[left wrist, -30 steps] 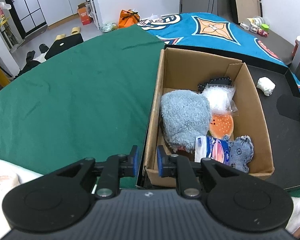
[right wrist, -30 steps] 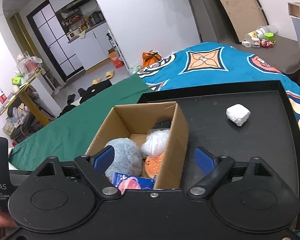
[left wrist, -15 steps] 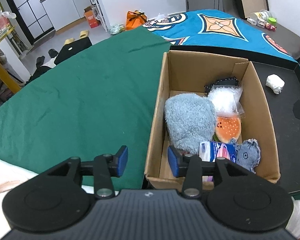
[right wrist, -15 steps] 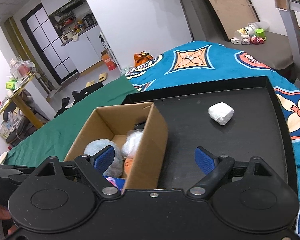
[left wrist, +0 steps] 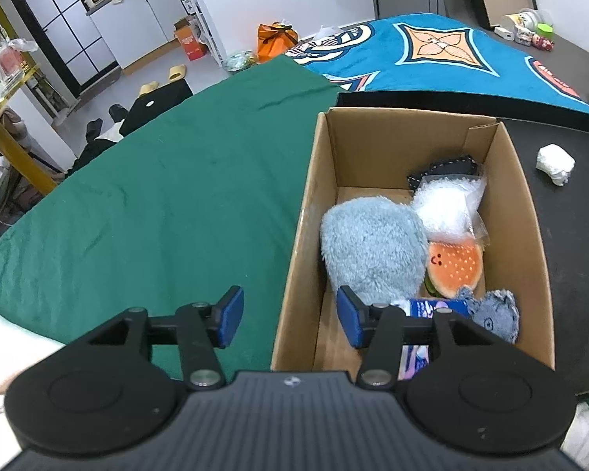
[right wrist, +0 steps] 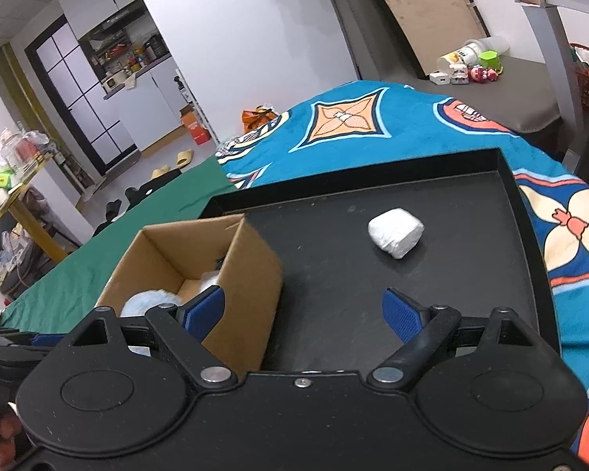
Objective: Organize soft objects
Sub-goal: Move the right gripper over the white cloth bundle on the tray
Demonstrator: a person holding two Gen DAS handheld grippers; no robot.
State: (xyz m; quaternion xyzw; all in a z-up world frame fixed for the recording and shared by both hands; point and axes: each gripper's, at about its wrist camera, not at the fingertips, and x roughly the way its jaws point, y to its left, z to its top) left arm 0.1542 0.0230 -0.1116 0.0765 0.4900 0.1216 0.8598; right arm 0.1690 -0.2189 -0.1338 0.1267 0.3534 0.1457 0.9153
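Widened since before, left gripper [left wrist: 289, 316] straddles the cardboard box [left wrist: 294, 259] wall; right gripper [right wrist: 303, 312] gapes empty

Both views are bright and evenly lit, with soft indoor light and no hard shadows. The white walls [right wrist: 255, 39] look nearly washed out. A faint sheen lies on the black tray [right wrist: 471, 235], and the white bundle [right wrist: 396, 232] on it casts only a weak shadow. Inside the cardboard box [left wrist: 318, 180] the near wall is shaded. Fisheye distortion bends straight lines strongly toward the edges, curving the door frame [right wrist: 47, 117] and the green cloth [left wrist: 157, 196]. Focus is sharp throughout, without motion blur; the dark corners show vignetting.
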